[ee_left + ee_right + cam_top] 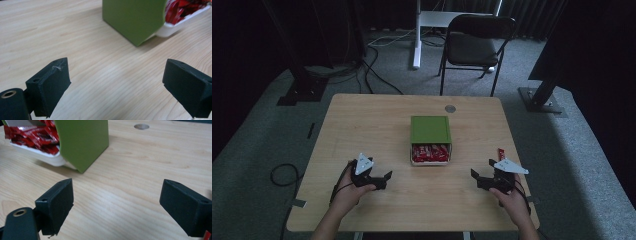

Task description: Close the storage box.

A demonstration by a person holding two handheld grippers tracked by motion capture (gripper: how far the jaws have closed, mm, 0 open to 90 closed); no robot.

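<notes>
Green rectangular box (430,130) with a white tray (430,161) pulled out of its near end sits at mid-worktop. Tray holds a heap of red foil packets (430,152); packets fill it to the rim and show at the open end in both gripper views.

One loose red packet (501,153) lies flat on the light wooden worktop (377,120), right of the box and well apart from it, just beyond the right gripper (482,177).

Left gripper (380,177): near-left of the box, held in a hand, jaws spread wide, nothing between them. Right gripper: near-right of the box, jaws likewise spread and empty. Bare wood lies between each gripper and the box.

Small round grey disc (450,108) set in the worktop beyond the box. Dark folding chair (477,42) on the carpet beyond the box, past the worktop's far edge.
</notes>
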